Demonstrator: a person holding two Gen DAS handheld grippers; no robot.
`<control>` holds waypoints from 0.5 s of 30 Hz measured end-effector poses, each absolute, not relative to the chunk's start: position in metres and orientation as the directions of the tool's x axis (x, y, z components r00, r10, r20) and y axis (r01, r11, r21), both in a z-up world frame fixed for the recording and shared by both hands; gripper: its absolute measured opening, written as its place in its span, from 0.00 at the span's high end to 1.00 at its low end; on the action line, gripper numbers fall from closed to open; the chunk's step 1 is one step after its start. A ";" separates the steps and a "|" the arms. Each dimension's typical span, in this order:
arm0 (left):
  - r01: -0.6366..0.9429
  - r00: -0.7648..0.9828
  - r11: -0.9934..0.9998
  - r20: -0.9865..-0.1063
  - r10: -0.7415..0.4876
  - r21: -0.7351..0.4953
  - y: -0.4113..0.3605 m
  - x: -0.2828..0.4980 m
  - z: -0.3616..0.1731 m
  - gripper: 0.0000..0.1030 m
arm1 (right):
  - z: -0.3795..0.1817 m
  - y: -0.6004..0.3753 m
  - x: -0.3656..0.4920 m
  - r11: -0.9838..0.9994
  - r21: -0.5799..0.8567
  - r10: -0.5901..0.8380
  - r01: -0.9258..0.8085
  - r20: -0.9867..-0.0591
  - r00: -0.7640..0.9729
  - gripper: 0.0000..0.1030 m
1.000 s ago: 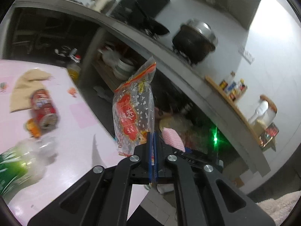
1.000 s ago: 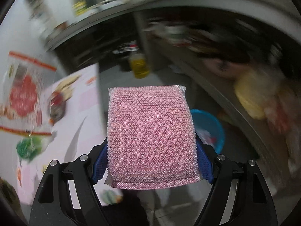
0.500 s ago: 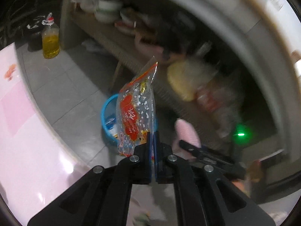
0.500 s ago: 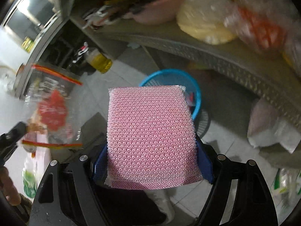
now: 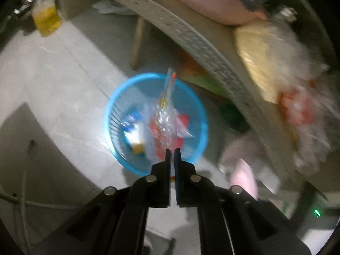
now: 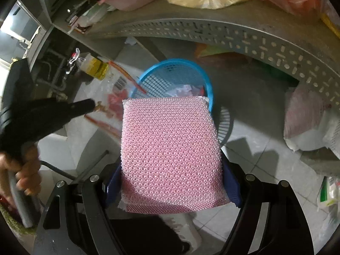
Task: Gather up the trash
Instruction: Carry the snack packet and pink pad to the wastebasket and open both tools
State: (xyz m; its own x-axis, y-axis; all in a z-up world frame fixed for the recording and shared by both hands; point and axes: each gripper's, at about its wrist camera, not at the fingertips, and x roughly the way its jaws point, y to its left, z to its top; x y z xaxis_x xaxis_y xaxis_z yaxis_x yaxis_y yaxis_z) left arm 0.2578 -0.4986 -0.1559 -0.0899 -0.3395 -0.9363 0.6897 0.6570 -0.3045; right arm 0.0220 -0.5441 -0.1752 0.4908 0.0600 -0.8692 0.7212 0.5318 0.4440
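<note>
A blue mesh trash basket [image 5: 110, 106] stands on the floor with several wrappers in it. My left gripper [image 5: 172, 149] points down over the basket. A clear snack bag with red print [image 5: 167, 114] stands edge-on at its tips. The jaws are opening, a narrow gap shows, and the bag's edge is still between them. In the right wrist view the left gripper [image 6: 93, 104] and its bag [image 6: 115, 104] hang just left of the basket [image 6: 170, 63]. My right gripper [image 6: 173, 180] is shut on a pink mesh sponge [image 6: 170, 153], above the near side of the basket.
A perforated metal shelf [image 6: 233, 34] curves over the basket, loaded with plastic bags and a pink tub. An oil bottle [image 6: 95, 68] stands on the floor at the left. A white sack [image 6: 308, 127] lies at the right. A person's hand [image 6: 25, 170] holds the left gripper.
Both grippers have swung away from the pink table and down toward the floor, so the blue basket now lies under them. The left jaws have parted slightly. The sponge stays gripped.
</note>
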 end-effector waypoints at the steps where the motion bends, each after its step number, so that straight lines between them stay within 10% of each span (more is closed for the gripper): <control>1: 0.679 -0.075 0.676 -0.943 -0.325 -0.287 -0.501 0.263 -0.166 0.84 | -0.177 -0.544 0.024 0.532 0.442 0.062 0.722 -0.871 0.488 0.27; 3: 0.649 -0.085 0.709 -0.953 -0.292 -0.276 -0.499 0.270 -0.177 0.69 | -0.177 -0.544 0.024 0.533 0.438 0.062 0.724 -0.873 0.483 0.27; 15: 0.698 0.066 0.692 -0.945 -0.319 -0.185 -0.462 0.272 -0.109 0.52 | -0.181 -0.539 0.041 0.563 0.420 0.061 0.712 -0.880 0.471 0.26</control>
State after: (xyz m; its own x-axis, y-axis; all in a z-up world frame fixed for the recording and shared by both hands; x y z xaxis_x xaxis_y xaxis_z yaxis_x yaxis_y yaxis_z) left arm 0.2724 -0.4622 -0.1092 0.0664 -0.3194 -0.9453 0.6975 0.6923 -0.1849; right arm 0.0410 -0.5391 -0.1810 0.4713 0.0606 -0.8799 0.7119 0.5628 0.4201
